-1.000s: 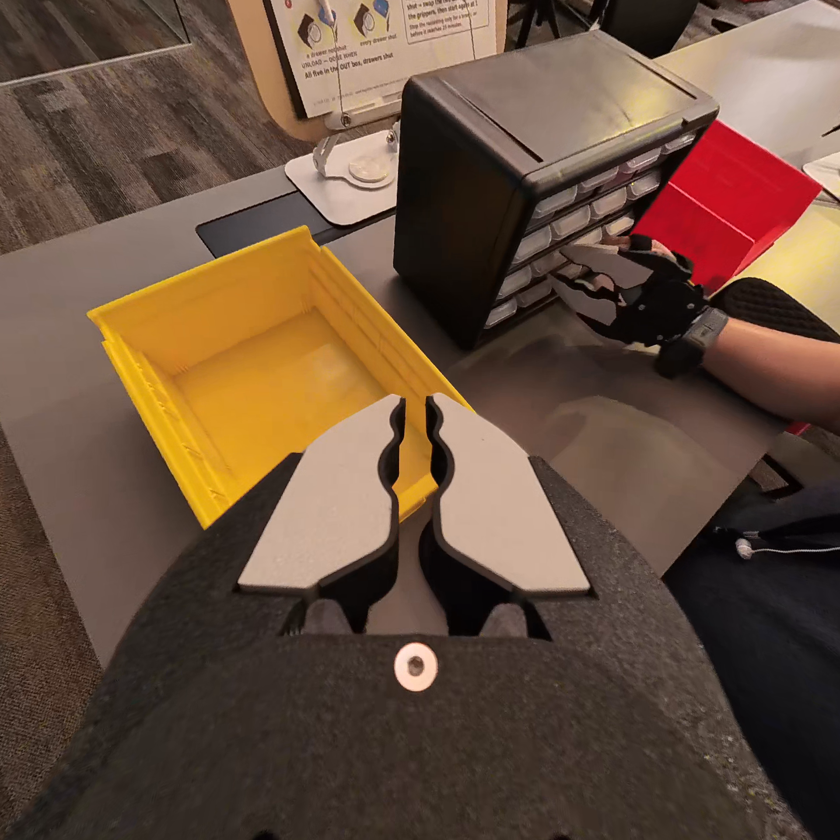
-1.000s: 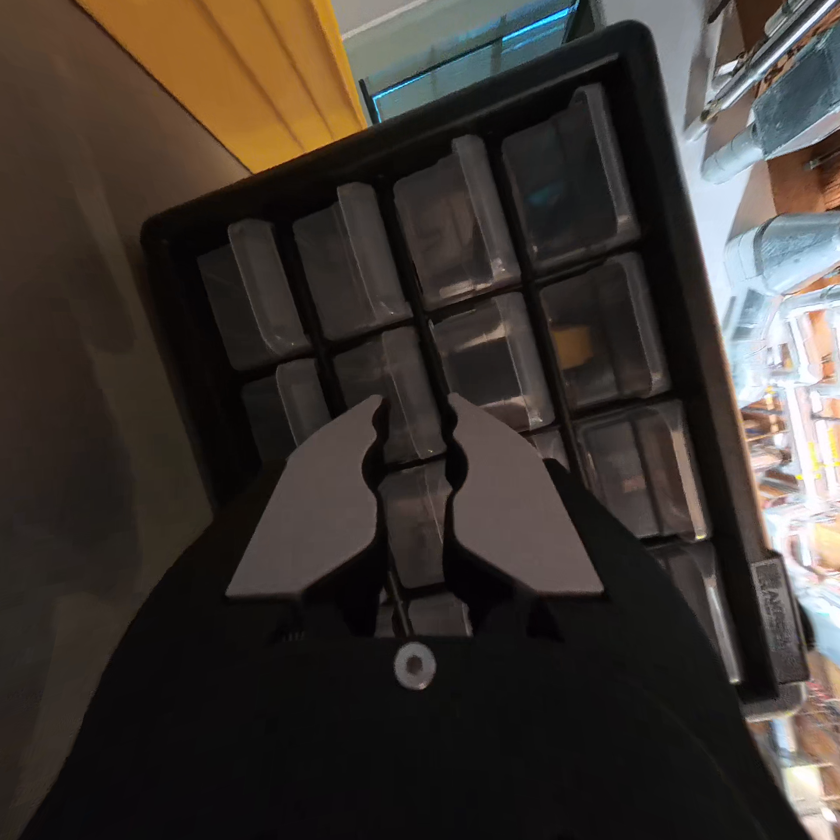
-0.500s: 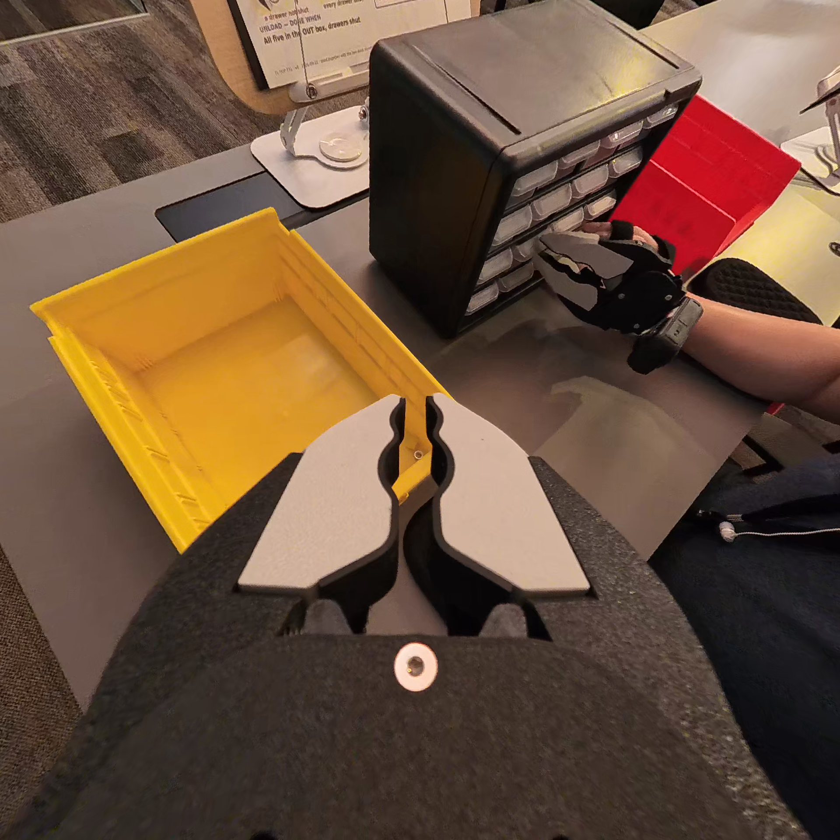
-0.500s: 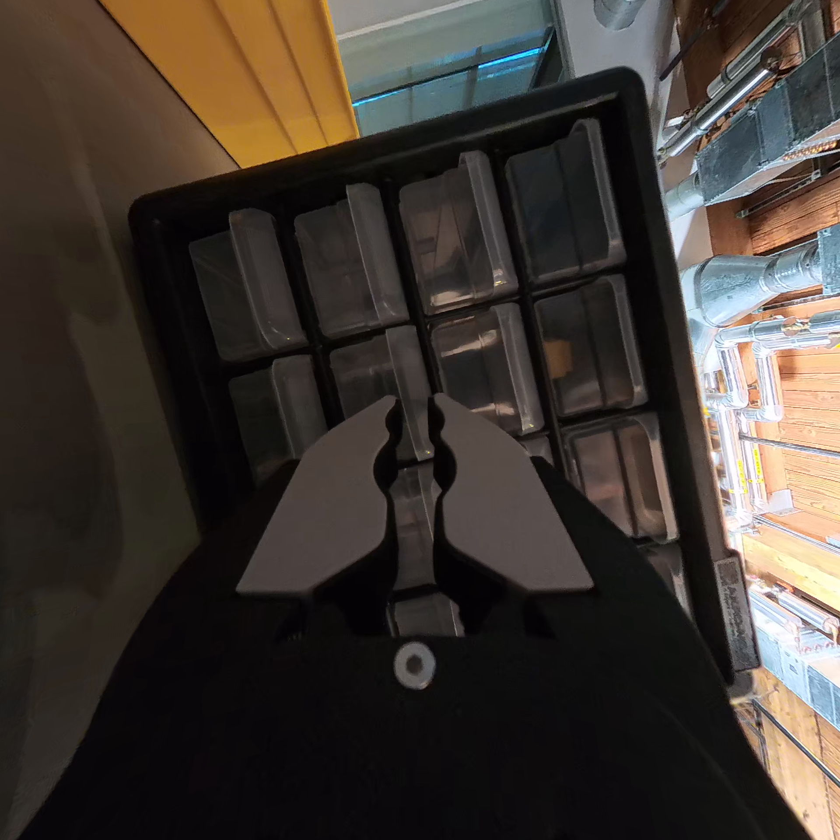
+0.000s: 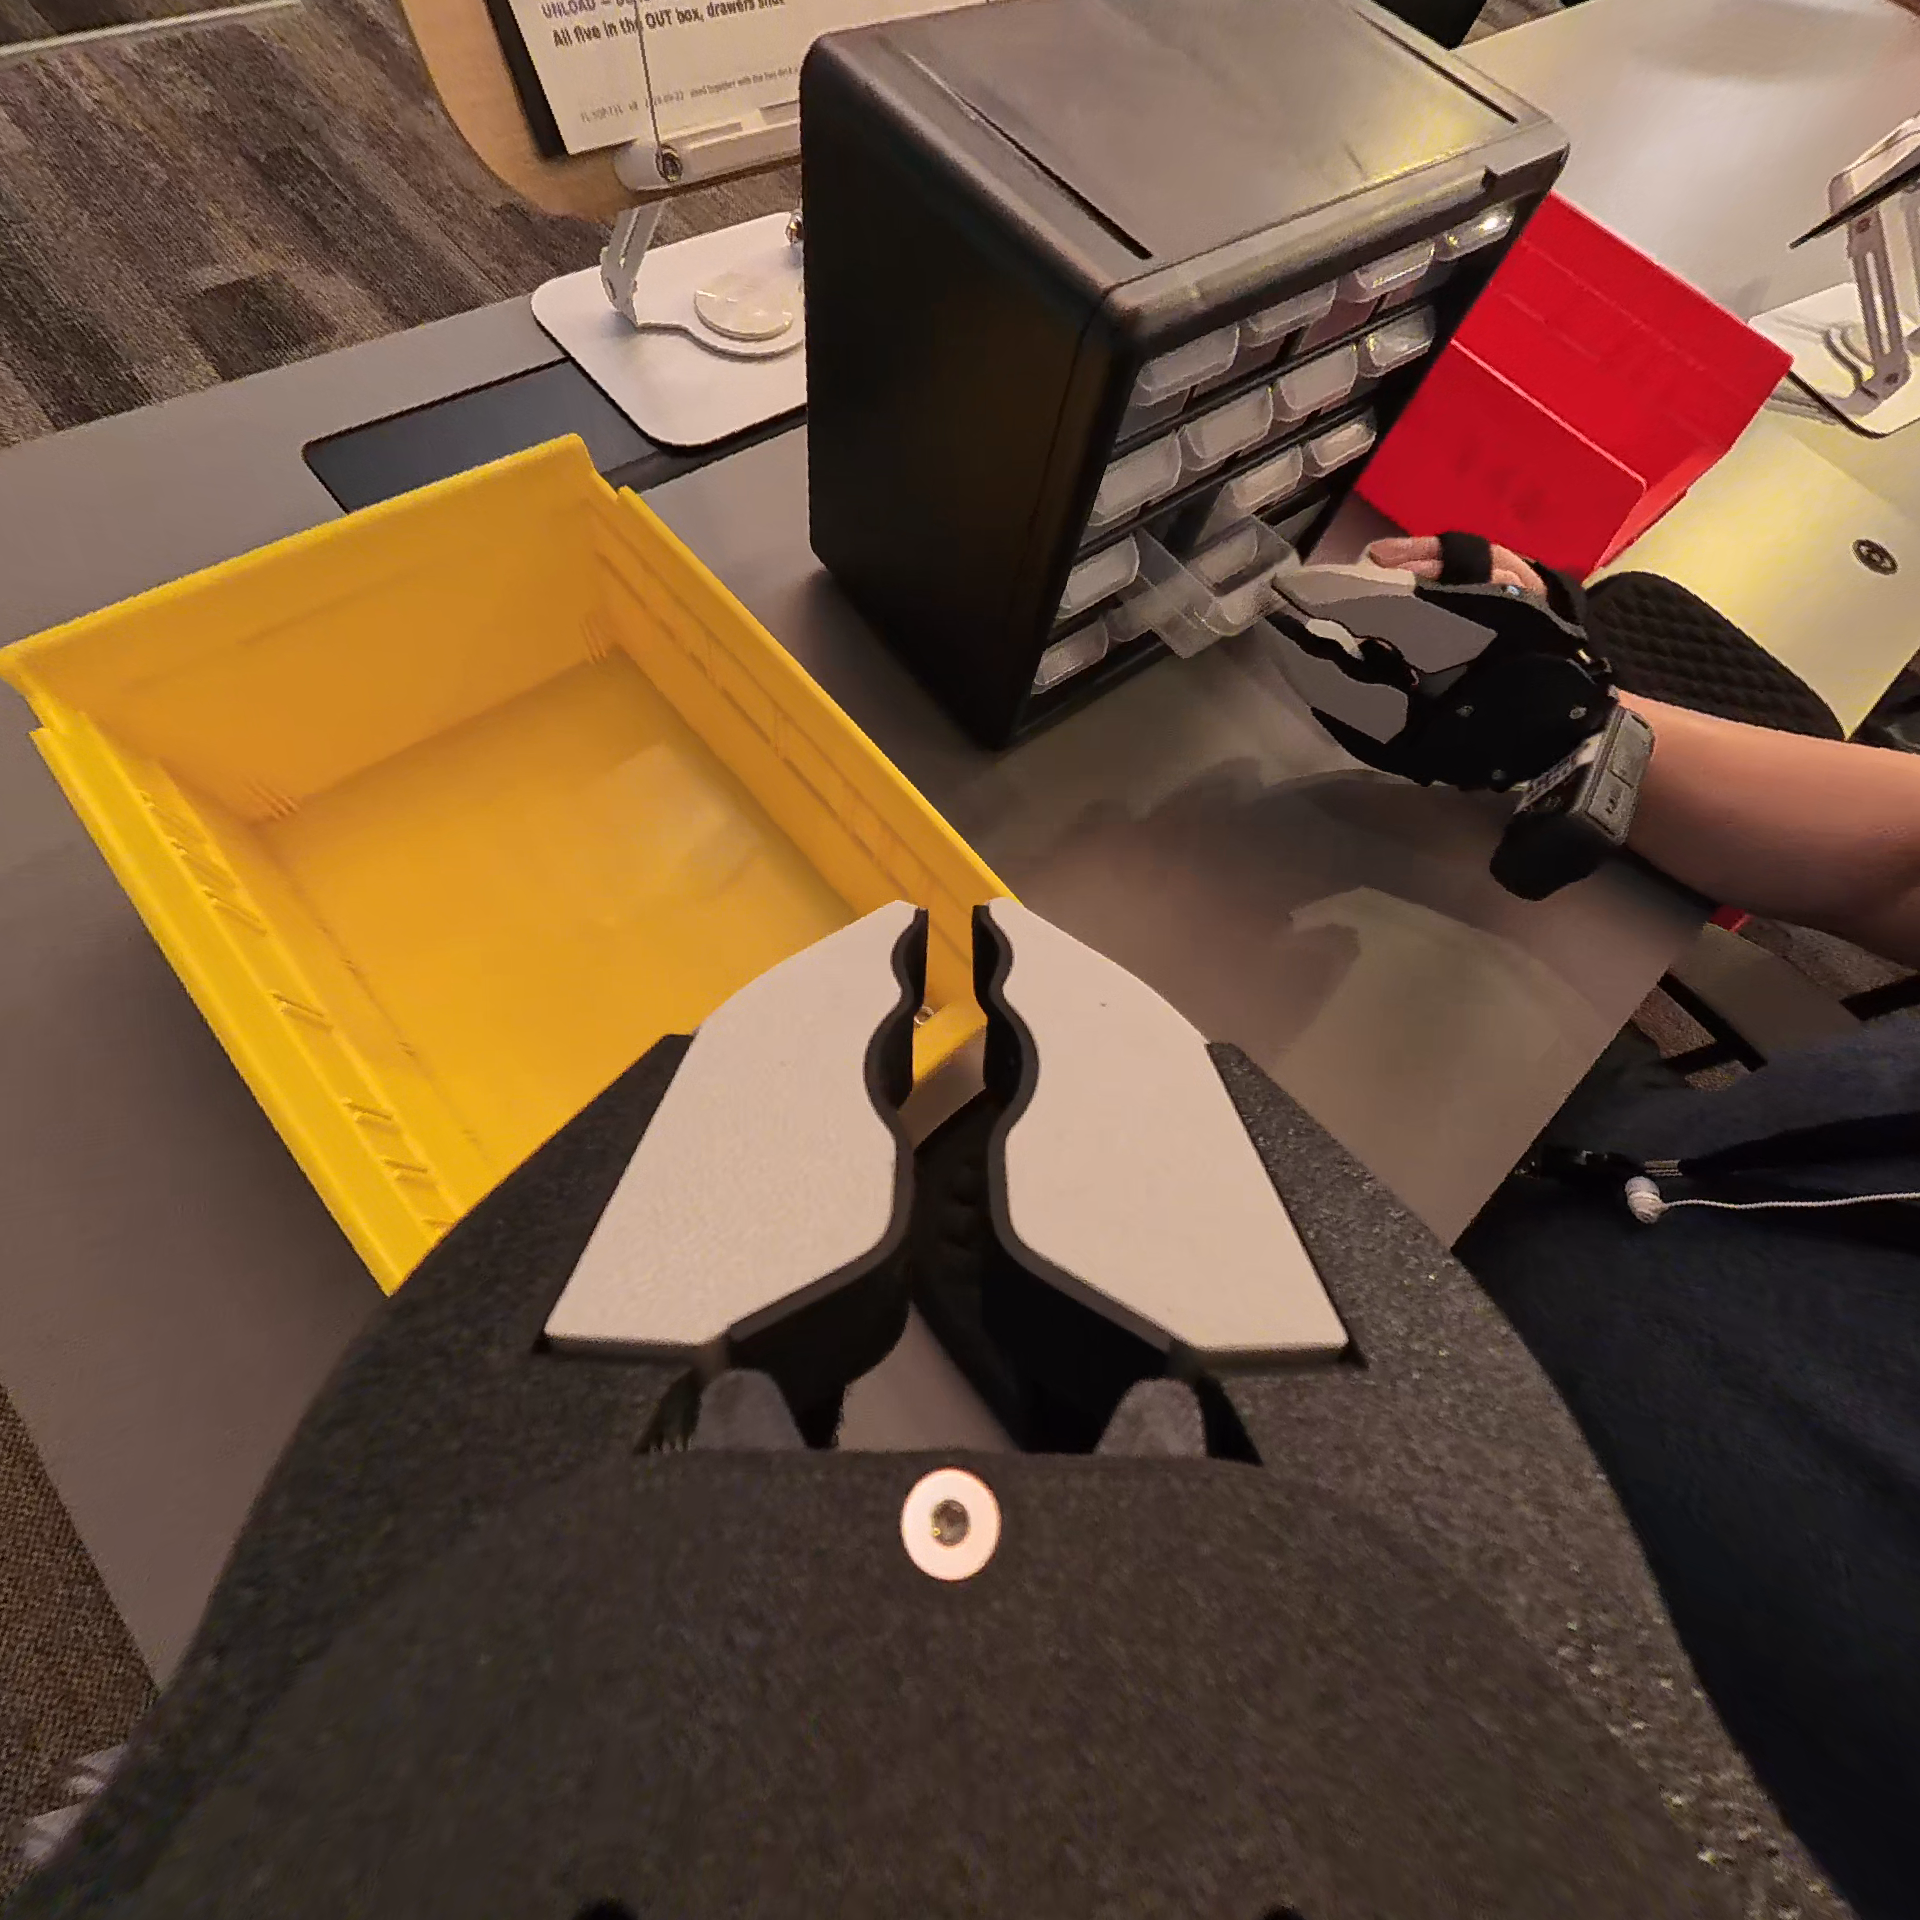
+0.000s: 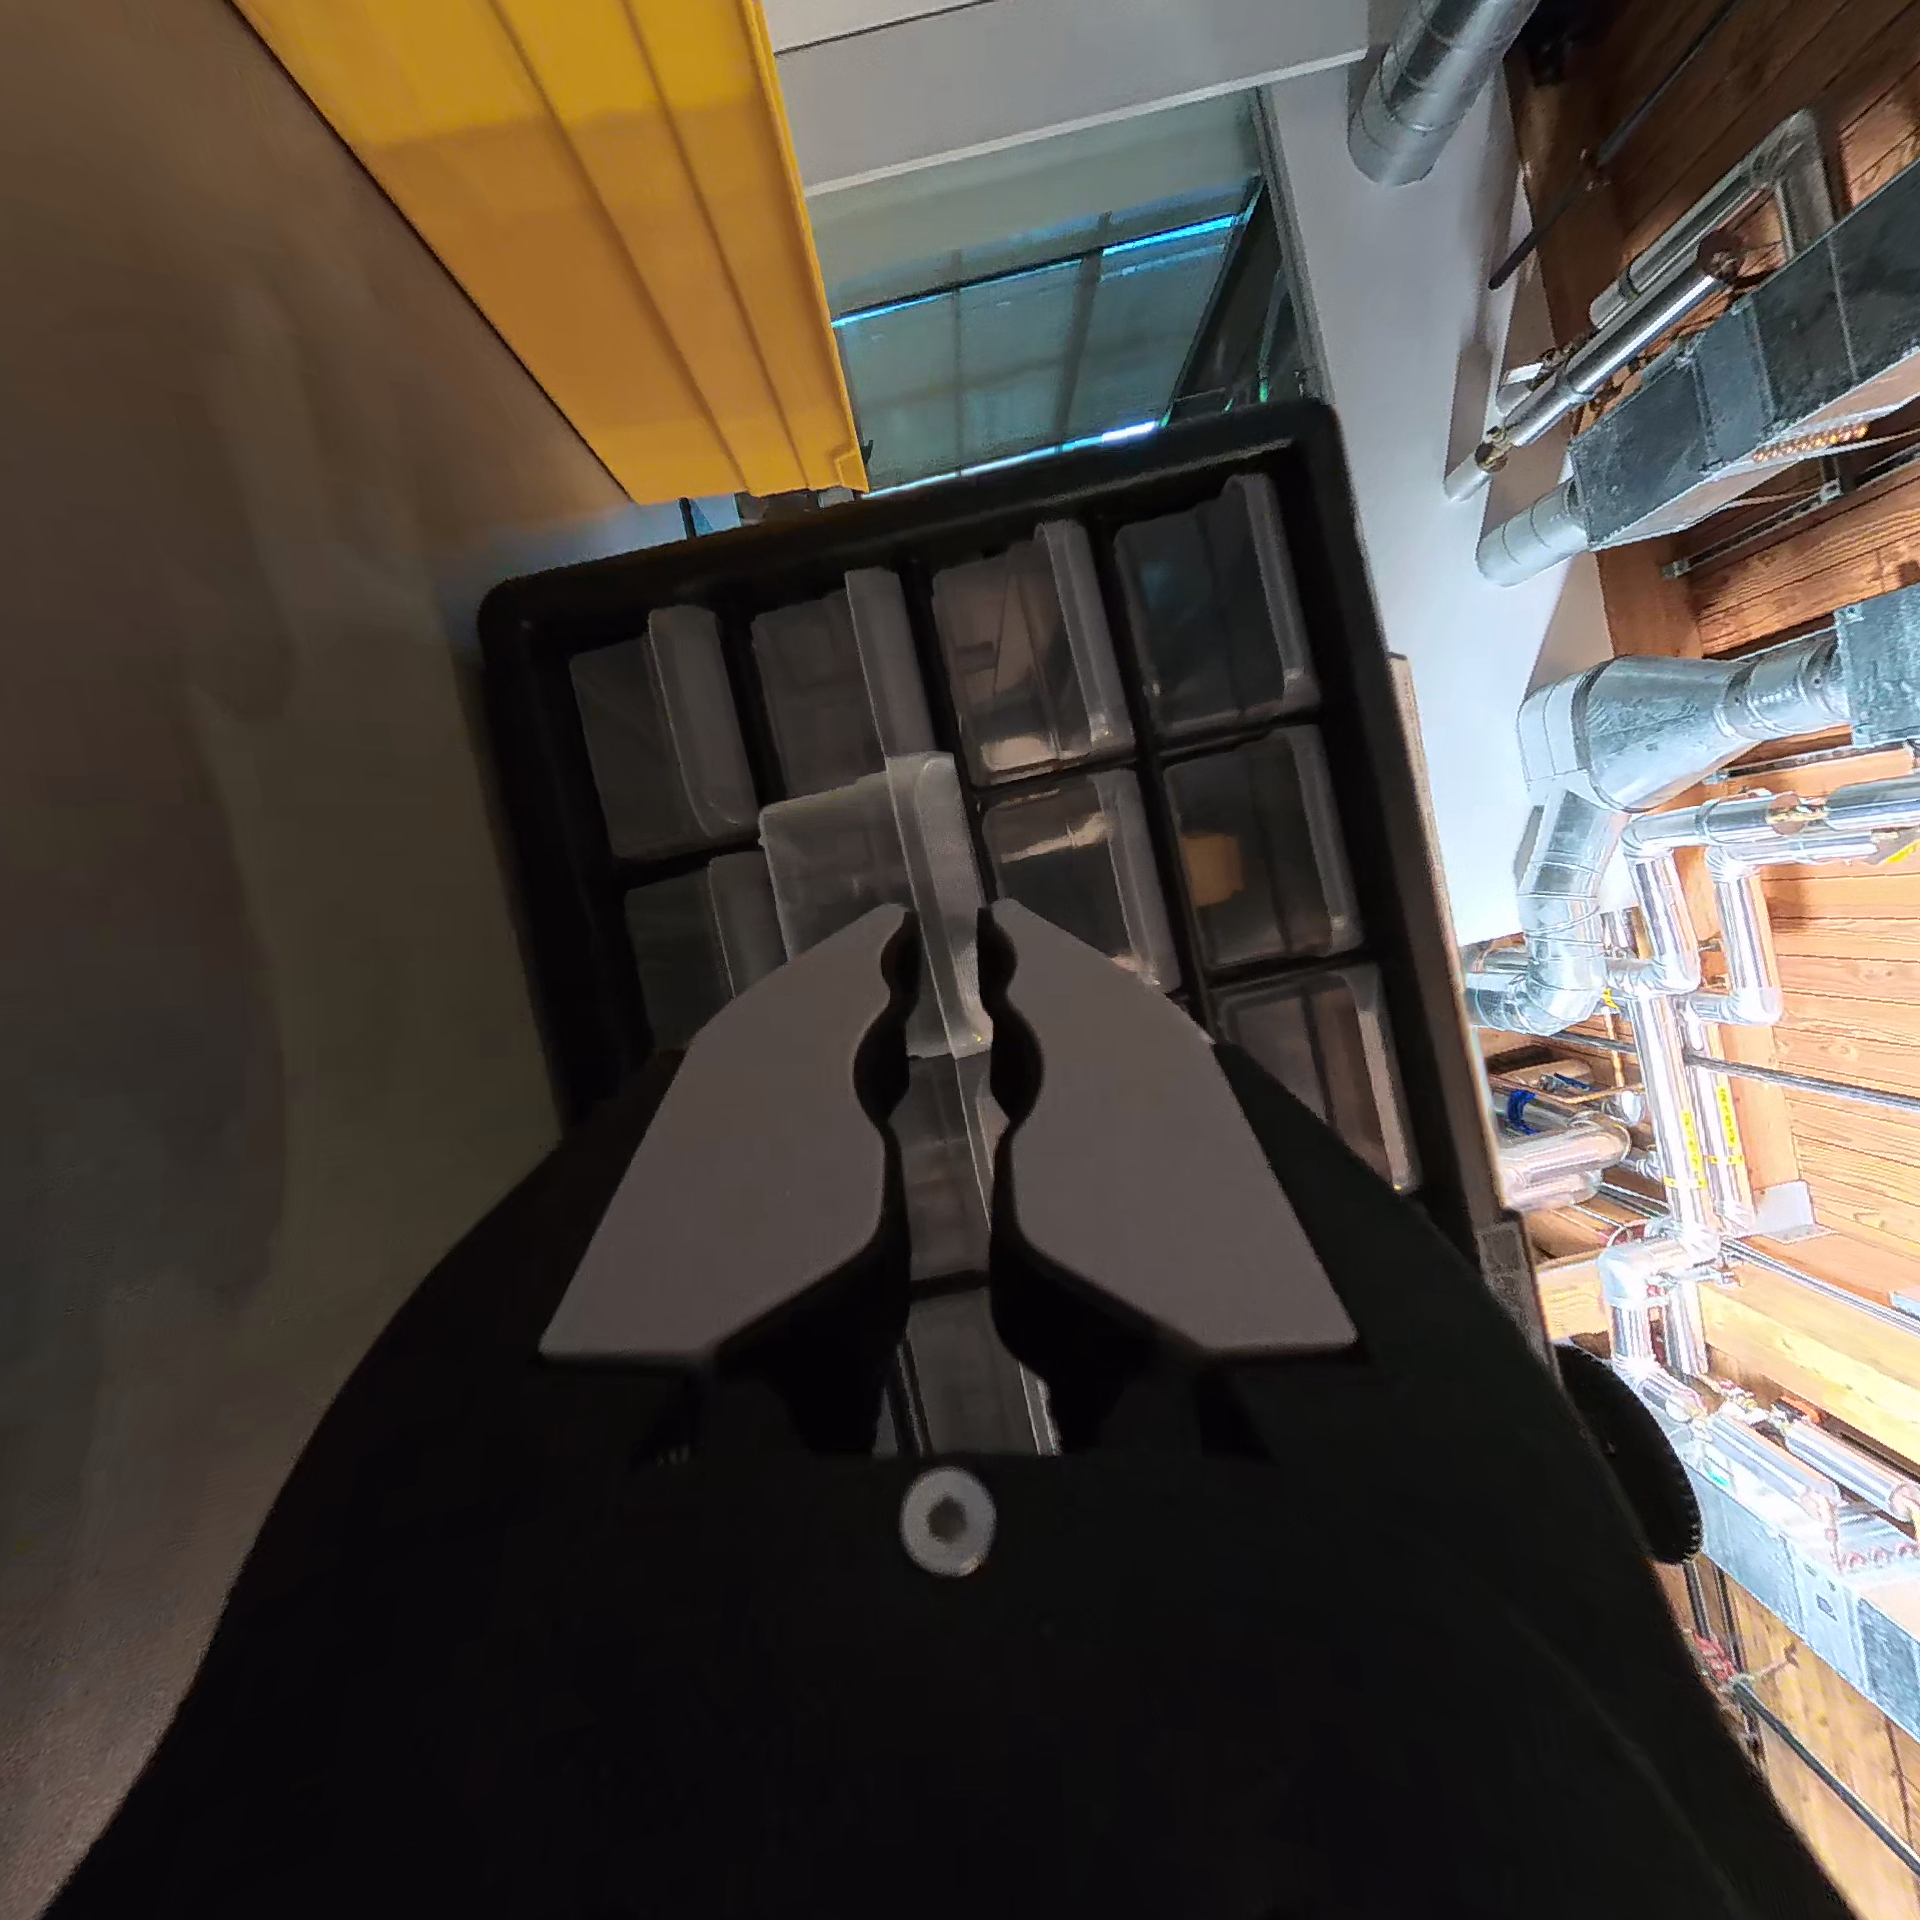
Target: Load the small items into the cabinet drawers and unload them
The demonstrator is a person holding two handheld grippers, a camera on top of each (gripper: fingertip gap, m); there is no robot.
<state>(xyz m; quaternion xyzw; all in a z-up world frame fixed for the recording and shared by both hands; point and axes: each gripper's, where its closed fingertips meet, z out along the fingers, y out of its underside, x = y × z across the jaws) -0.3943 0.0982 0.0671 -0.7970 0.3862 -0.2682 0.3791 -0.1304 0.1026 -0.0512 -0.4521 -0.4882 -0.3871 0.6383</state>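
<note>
The right hand-held gripper (image 6: 948,920) is pinching the handle tab of a clear drawer (image 6: 831,873), its fingers nearly together with the tab caught between the tips. That drawer is sticking out from the front of the black cabinet (image 5: 987,343), in a lower row, while the other drawers are sitting flush. In the left wrist view the same hand-held gripper is showing at about 3 o'clock, and the cabinet is standing at 1 o'clock on the grey surface (image 5: 1195,883). The left hand-held gripper (image 5: 948,920) is hovering over the near right corner of the yellow bin (image 5: 312,582), fingers almost closed with only a thin slit between them, gripping nothing. The bin's floor is lying bare. A red bin (image 5: 1558,395) is sitting just behind the cabinet, toward 2 o'clock. What is inside the pulled drawer, I cannot tell.
</note>
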